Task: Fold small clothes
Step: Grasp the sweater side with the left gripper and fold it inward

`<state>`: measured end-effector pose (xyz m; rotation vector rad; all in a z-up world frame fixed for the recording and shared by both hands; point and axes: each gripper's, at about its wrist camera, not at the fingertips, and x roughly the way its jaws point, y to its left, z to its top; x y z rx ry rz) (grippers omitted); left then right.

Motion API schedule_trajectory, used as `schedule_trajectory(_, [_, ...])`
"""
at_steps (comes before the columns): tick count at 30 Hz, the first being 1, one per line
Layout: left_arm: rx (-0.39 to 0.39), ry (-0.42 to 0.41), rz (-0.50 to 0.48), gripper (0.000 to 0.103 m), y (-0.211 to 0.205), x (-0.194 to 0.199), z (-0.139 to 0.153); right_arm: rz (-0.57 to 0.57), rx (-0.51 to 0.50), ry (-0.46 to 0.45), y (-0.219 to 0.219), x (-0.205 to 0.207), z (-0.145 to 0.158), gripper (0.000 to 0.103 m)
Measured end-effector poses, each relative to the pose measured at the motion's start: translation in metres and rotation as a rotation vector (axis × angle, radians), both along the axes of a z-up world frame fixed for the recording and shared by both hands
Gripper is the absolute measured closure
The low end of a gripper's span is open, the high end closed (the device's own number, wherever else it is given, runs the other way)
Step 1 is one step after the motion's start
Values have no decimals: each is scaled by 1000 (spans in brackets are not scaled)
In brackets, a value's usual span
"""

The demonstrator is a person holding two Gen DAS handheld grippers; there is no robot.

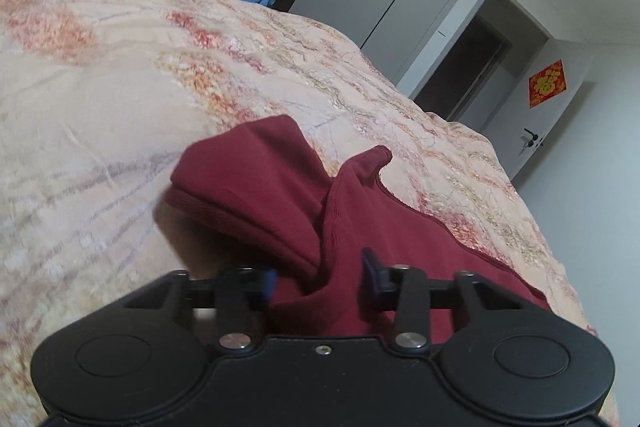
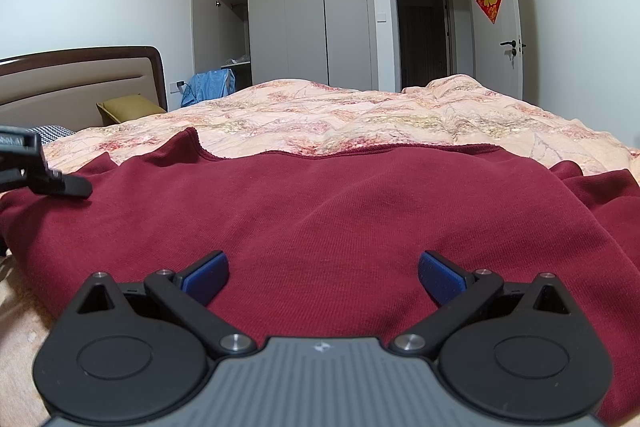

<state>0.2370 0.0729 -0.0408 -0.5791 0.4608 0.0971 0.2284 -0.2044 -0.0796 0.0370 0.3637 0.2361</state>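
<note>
Dark red top (image 2: 328, 227) lies spread on the bed quilt (image 2: 360, 115), ahead of and under both grippers. Left gripper (image 1: 318, 281): fingers look clamped on a bunched fold w/ fabric between the blue pads, though it's blurry. Right gripper (image 2: 323, 275): fingers wide apart, fabric just below, nothing held.
</note>
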Motion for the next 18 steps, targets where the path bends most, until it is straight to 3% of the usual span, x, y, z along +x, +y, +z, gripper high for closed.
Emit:
schedule_trajectory(6, [47, -31, -20, 84, -4, -1, 12, 1, -14, 32, 2, 2, 8, 0])
schedule_trajectory(10, [126, -73, -64, 86, -15, 1, 27, 18, -17, 105, -1, 6, 21, 0])
schedule_trajectory(18, [296, -184, -268, 87, -70, 17, 82, -9, -17, 136, -39, -2, 48, 0])
